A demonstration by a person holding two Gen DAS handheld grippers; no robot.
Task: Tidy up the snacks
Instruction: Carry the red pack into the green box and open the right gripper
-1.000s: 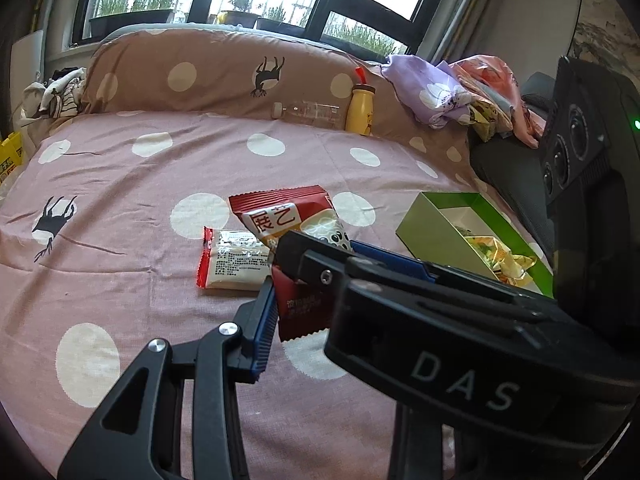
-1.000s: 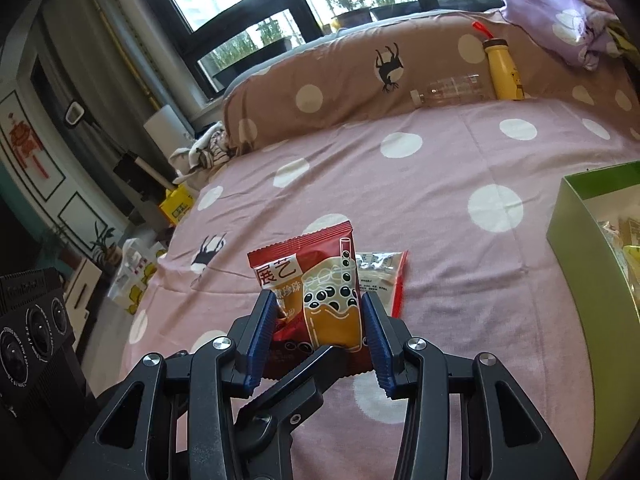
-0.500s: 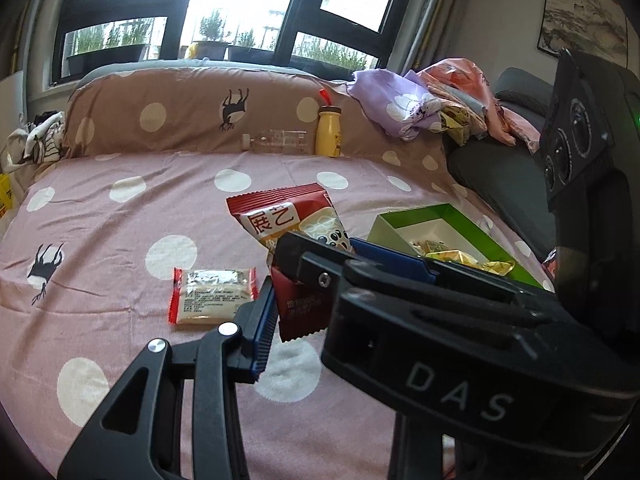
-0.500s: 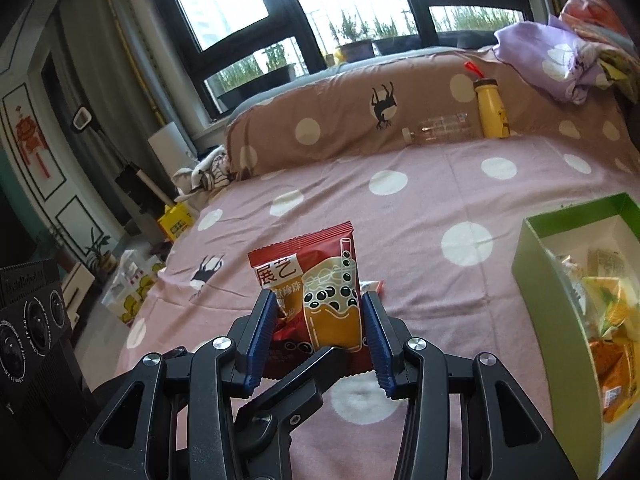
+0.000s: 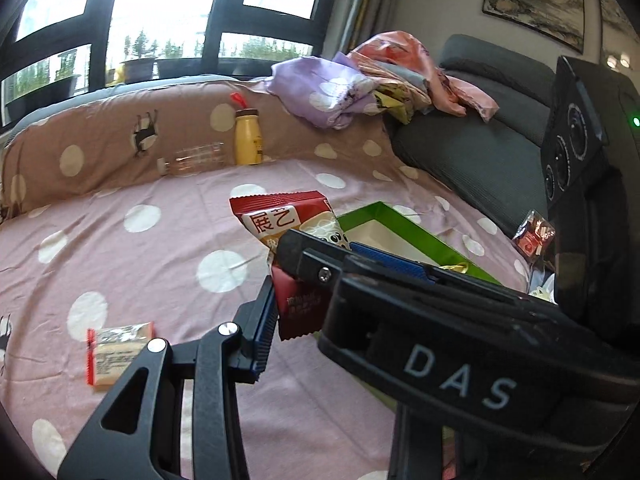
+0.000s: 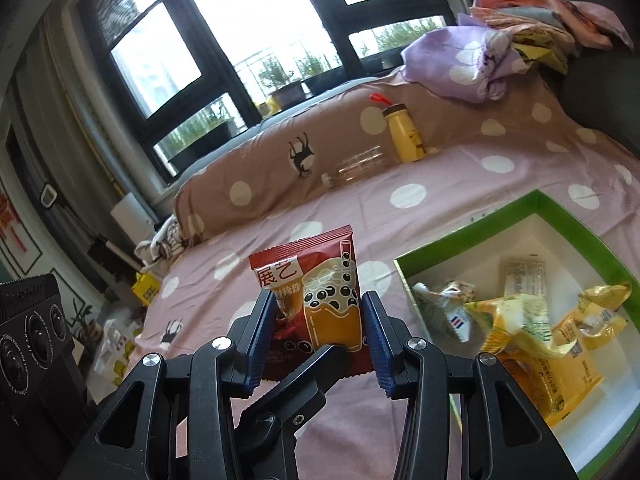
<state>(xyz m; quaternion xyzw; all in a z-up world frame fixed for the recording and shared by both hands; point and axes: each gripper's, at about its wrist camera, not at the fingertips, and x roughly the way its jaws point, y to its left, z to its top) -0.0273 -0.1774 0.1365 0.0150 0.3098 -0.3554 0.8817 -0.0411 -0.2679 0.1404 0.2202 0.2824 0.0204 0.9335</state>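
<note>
both grippers clamp one red bubble-tea snack packet (image 6: 320, 292): right gripper (image 6: 318, 334) by its sides, left gripper (image 5: 310, 280) crosswise, above the bedspread (image 5: 140, 248), beside the green box (image 6: 560, 216).

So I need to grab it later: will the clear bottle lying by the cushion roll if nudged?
Probably. The clear bottle lies on its side on the dotted bedspread, so a sideways nudge may roll it, though soft fabric should slow it. It looks empty, so likely light. The smooth plastic could slip in a grip.
</note>
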